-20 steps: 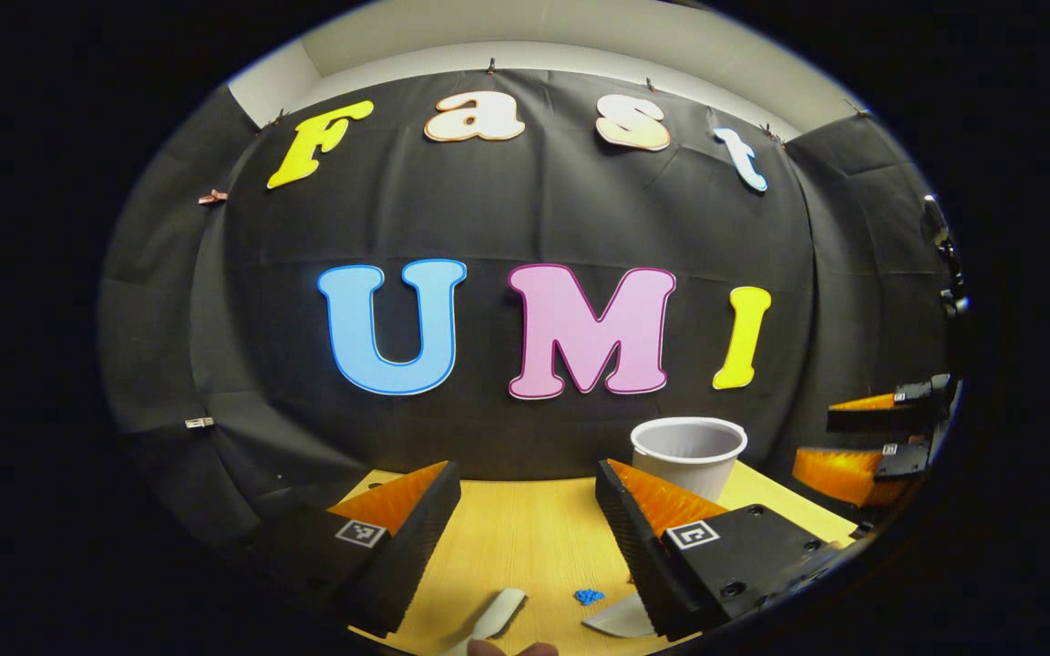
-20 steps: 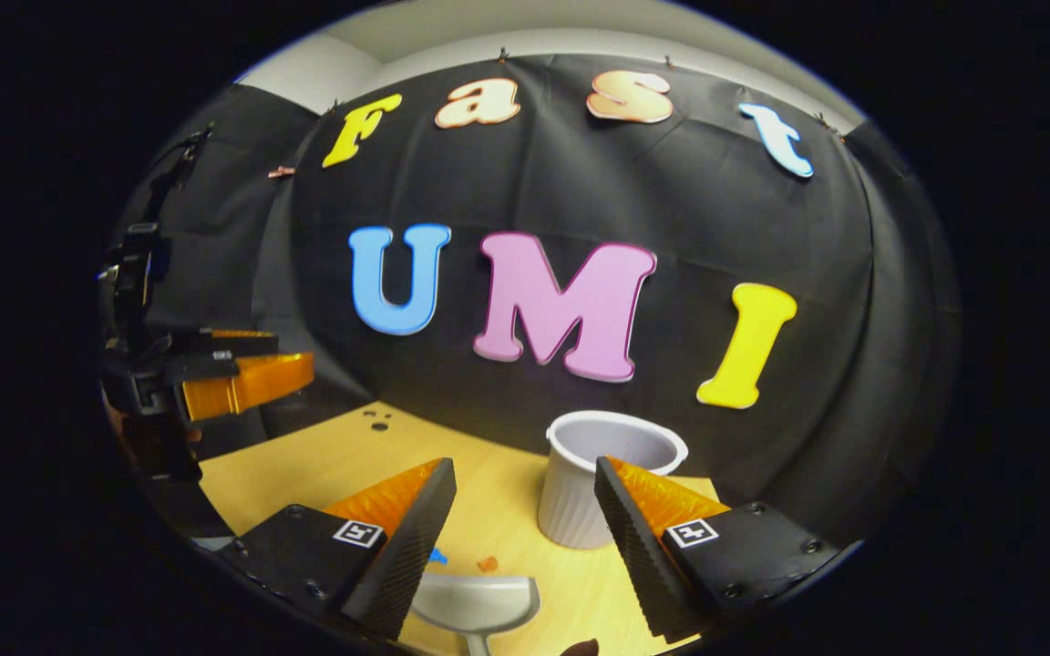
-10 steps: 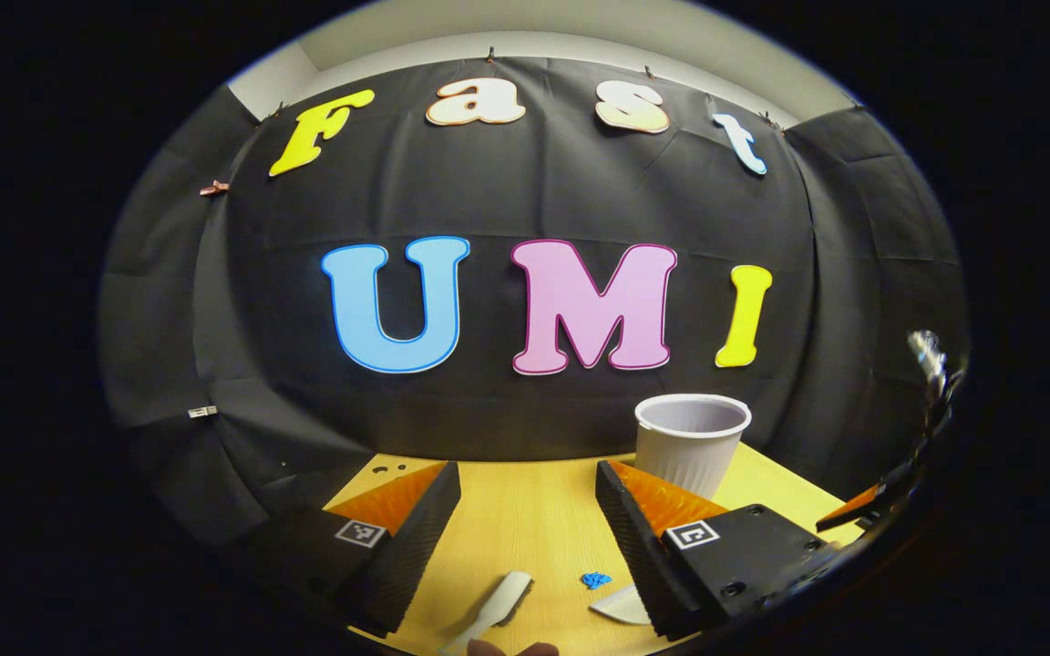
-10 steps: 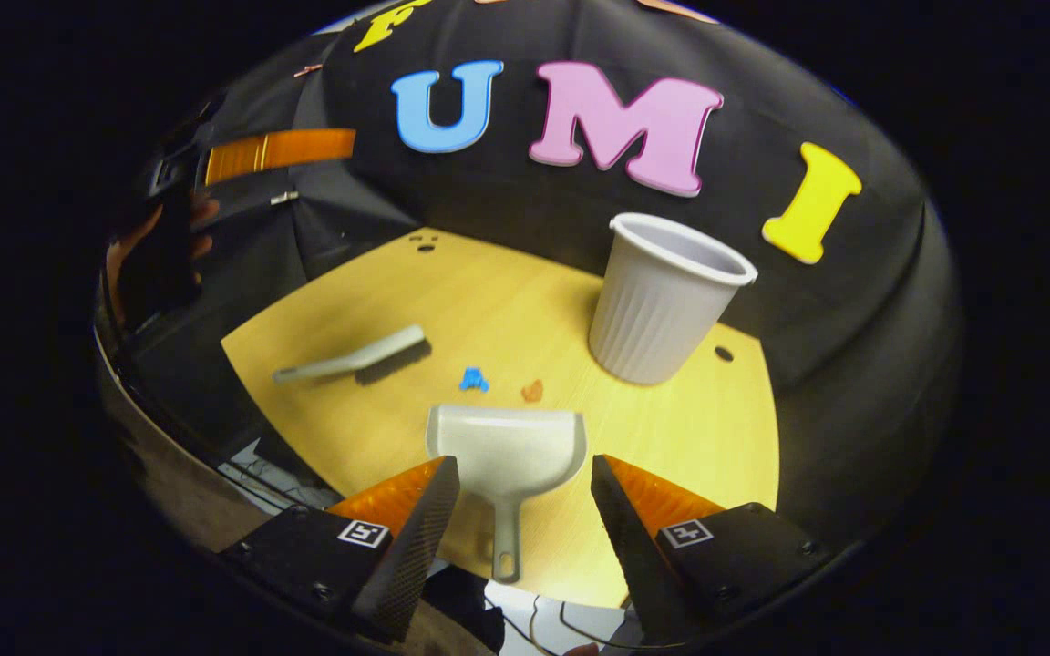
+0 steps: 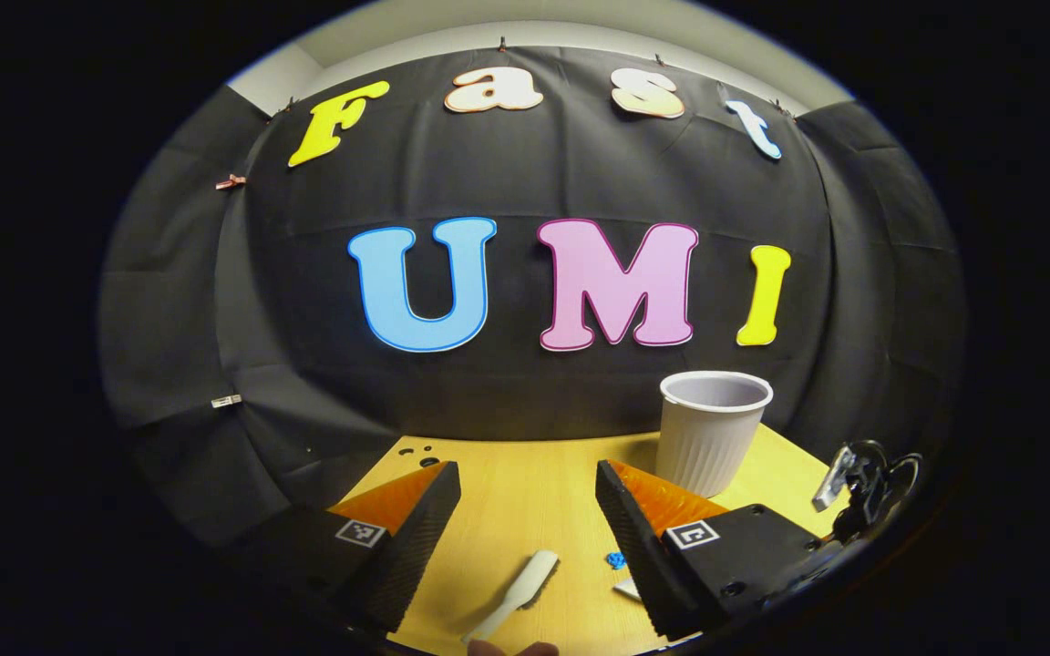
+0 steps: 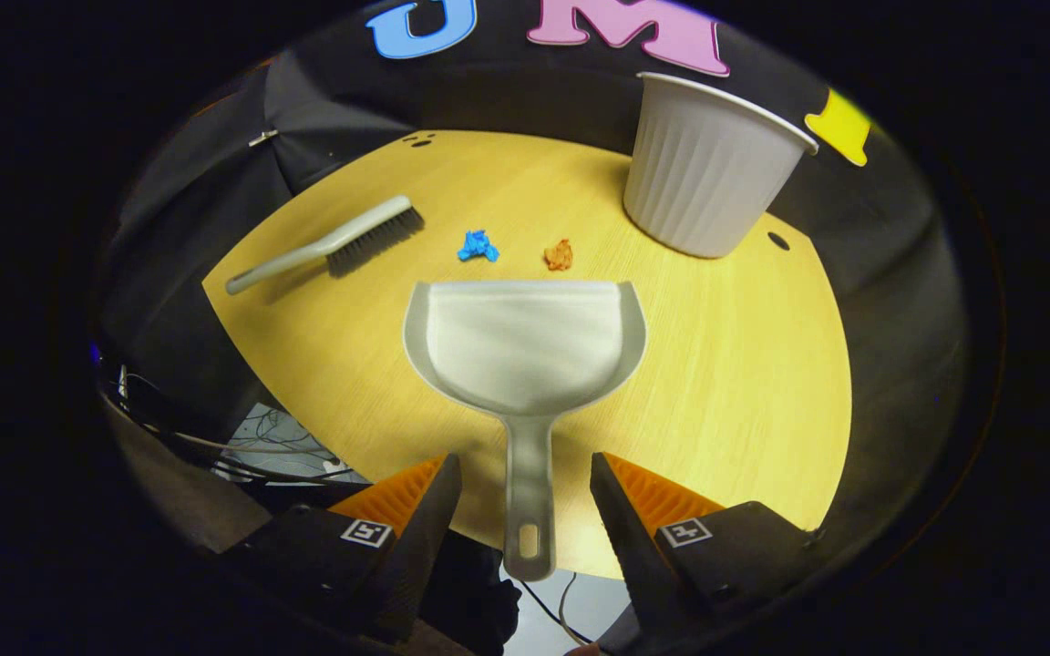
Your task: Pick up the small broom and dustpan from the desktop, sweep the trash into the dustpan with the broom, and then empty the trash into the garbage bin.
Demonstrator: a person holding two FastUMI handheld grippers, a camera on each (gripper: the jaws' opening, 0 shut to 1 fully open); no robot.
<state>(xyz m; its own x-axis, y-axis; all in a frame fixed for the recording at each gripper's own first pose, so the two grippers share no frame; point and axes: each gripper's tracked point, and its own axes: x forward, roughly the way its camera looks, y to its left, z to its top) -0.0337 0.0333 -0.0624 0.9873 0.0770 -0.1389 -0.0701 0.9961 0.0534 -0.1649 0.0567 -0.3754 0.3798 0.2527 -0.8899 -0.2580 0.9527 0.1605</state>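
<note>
Currently both tongs, left tongs (image 5: 528, 510) and right tongs (image 6: 525, 506), are released. Broom (image 6: 324, 246) and dustpan (image 6: 525, 342) lie ungrasped on the worktop (image 6: 735, 383); sweeping and emptying remain.

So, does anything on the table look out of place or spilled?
Only the trash: a blue scrap and an orange scrap lie loose before the dustpan. The dustpan's handle end overhangs the desk edge. The bin stands upright.

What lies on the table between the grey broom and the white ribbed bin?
In the right gripper view, a blue crumpled scrap and an orange crumpled scrap lie between the grey broom and the white ribbed bin.
</note>
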